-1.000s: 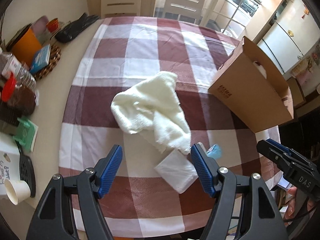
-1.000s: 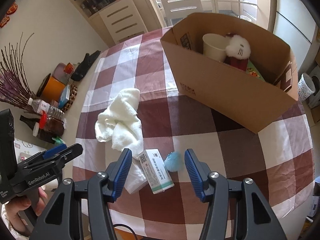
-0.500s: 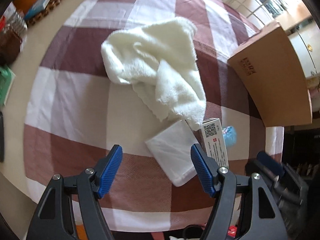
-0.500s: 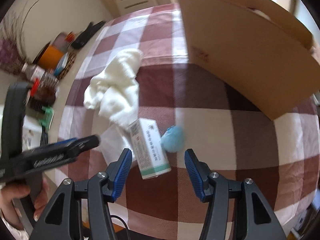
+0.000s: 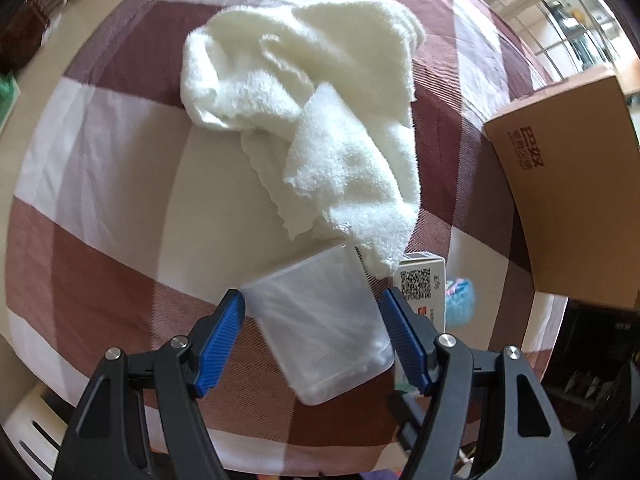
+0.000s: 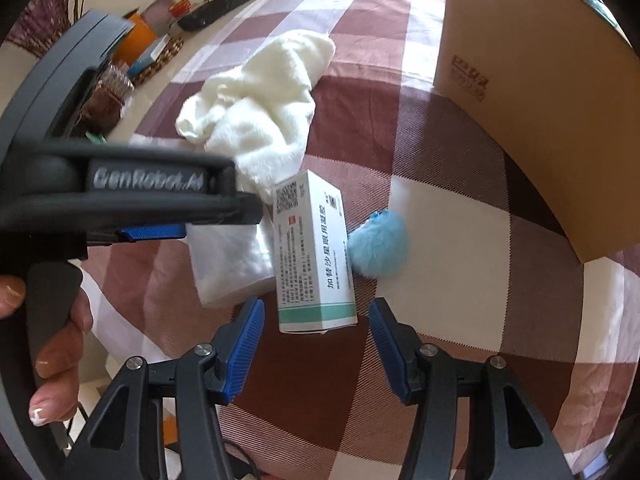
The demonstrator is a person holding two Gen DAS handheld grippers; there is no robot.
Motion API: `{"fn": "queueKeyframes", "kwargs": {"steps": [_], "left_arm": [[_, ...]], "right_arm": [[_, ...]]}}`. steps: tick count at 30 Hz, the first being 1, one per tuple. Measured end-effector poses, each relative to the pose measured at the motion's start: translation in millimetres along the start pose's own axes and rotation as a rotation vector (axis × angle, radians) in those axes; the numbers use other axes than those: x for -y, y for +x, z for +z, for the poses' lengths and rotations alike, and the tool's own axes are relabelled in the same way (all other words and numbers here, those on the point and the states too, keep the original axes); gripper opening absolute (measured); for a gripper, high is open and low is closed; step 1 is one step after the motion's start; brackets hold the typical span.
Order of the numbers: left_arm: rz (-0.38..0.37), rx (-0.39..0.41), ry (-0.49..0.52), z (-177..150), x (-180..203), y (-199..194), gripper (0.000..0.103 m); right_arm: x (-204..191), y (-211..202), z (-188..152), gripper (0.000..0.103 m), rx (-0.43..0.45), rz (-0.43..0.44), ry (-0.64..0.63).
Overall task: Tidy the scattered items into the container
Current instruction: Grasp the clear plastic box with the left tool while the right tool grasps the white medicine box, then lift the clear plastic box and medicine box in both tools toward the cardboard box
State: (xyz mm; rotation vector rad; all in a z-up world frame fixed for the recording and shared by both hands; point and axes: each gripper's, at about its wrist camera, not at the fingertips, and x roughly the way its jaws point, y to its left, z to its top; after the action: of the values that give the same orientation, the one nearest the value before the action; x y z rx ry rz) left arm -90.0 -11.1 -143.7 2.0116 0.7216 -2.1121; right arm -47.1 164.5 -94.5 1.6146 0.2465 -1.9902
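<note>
My left gripper (image 5: 312,312) points down, open, with a translucent plastic box (image 5: 320,320) lying between its blue pads; the pads do not press on it. A crumpled white towel (image 5: 312,120) lies just beyond, one corner draped on the box's far end. My right gripper (image 6: 316,320) is open just over the near end of a white medicine carton with a green band (image 6: 316,256). A fluffy light-blue ball (image 6: 378,246) rests against the carton's right side. The cardboard container (image 6: 520,100) stands at the right. One of the left fingers (image 6: 160,200) crosses the right wrist view.
A red-and-white checked cloth (image 6: 440,240) covers the table. Along the far left edge stand bottles, an orange cup (image 6: 140,36), a woven basket and a black case (image 6: 216,4). A hand (image 6: 60,352) grips the left tool. The table's near edge is close below both grippers.
Both grippers have sunk toward the table and rolled. The translucent box now sits between the left pads, and the carton's end lies between the right pads. Neither opening has changed.
</note>
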Motion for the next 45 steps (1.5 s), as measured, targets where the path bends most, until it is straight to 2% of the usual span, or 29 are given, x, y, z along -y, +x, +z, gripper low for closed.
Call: {"fn": "queueKeyframes", "kwargs": {"steps": [3, 8, 13, 15, 19, 24, 28, 31, 37, 42, 45], "left_arm": [[0.003, 0.0, -0.038, 0.5, -2.2, 7.2, 0.073], [0.025, -0.019, -0.044, -0.9, -5.0, 19.4, 0.077], [0.041, -0.007, -0.011, -2.9, -7.2, 18.4, 0.079], [0.05, -0.011, 0.005, -3.4, -10.4, 17.8, 0.079], [0.062, -0.013, 0.057, -7.1, -19.5, 15.8, 0.079], [0.087, -0.011, 0.138, -18.6, -24.7, 14.3, 0.078], [0.072, -0.005, 0.118, -21.6, -35.9, 10.1, 0.068], [0.056, -0.002, 0.107, -23.6, -45.6, 8.2, 0.068], [0.057, 0.01, 0.092, -27.2, -57.2, 2.8, 0.067], [0.063, 0.058, 0.103, -29.6, -60.8, -14.7, 0.067], [0.067, 0.099, 0.131, -19.0, -50.2, -35.4, 0.067]], "right_arm": [[0.1, 8.3, 0.9, 0.056, 0.013, -0.011, -0.026], [0.9, 22.3, 4.7, 0.056, 0.015, -0.009, -0.065], [6.3, 29.5, 11.4, 0.055, 0.017, -0.008, -0.06], [9.0, 30.7, 14.6, 0.049, 0.019, -0.001, -0.054], [14.2, 32.3, 21.2, 0.05, 0.022, 0.003, -0.015], [23.5, 39.3, 32.4, 0.05, 0.005, 0.057, 0.042], [22.0, 42.4, 34.2, 0.046, 0.006, 0.064, 0.06], [21.9, 42.8, 32.0, 0.045, 0.01, 0.086, 0.101], [25.6, 33.7, 28.1, 0.045, 0.026, 0.105, 0.168], [19.1, 6.8, 25.1, 0.045, 0.075, 0.108, 0.175], [12.0, -13.1, 24.8, 0.045, 0.117, 0.111, 0.17]]}}
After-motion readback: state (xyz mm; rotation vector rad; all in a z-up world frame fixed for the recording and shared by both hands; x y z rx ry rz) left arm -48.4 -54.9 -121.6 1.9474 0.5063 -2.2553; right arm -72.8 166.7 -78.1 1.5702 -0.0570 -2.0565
